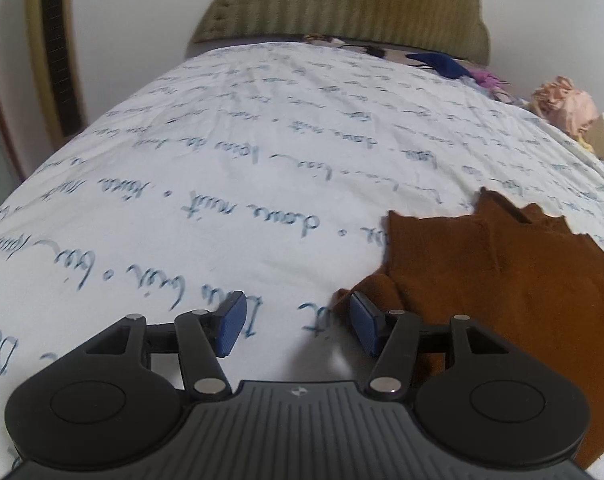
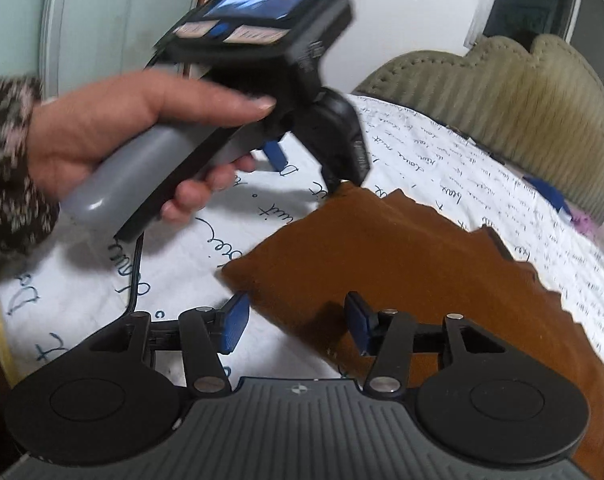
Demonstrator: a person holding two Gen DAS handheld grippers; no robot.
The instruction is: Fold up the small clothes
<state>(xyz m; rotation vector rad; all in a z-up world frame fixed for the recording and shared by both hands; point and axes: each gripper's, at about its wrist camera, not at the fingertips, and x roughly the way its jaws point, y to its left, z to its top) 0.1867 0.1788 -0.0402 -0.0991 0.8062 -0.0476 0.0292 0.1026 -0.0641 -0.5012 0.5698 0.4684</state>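
Note:
A brown garment [image 1: 502,280] lies flat on the white bedsheet with blue script [image 1: 221,140]; it also shows in the right wrist view [image 2: 422,280]. My left gripper [image 1: 297,328] is open and empty, low over the sheet, its right finger at the garment's left corner. In the right wrist view the left gripper [image 2: 306,168], held by a hand, hovers at the garment's far left corner. My right gripper [image 2: 297,326] is open and empty, straddling the garment's near left edge.
An olive padded headboard [image 1: 342,4] stands at the far end. Blue, purple and pink clothes [image 1: 562,100] are piled at the far right of the bed. A framed door edge [image 1: 57,48] is at the left. A cable [image 2: 135,272] trails from the left gripper.

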